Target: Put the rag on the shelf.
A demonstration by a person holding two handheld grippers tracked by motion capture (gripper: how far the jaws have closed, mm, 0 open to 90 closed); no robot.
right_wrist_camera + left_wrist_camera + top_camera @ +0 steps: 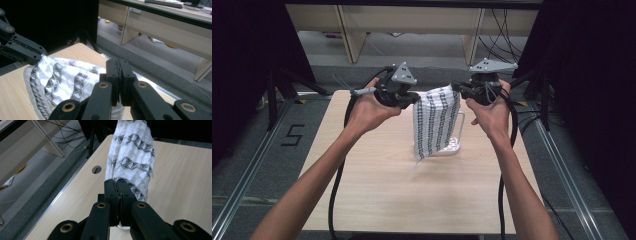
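A white cloth (435, 122) with rows of black pattern hangs over the wooden table (377, 185), held up by its two top corners. My left gripper (414, 98) is shut on the top left corner, and my right gripper (457, 89) is shut on the top right corner. In the left gripper view the cloth (132, 152) stretches away from the shut jaws of the left gripper (118, 182). The right gripper view shows the cloth (62, 77) spread between my right gripper (119, 62) and the left gripper (40, 55) farther off. Behind the cloth stands a white wire rack (460, 122), partly hidden.
A cable hole (96, 169) sits near the table's far edge. Metal rails run along both sides of the table, with a "5" mark (294, 135) on the floor at left. Black stands and wooden desk legs (354, 35) lie beyond the table.
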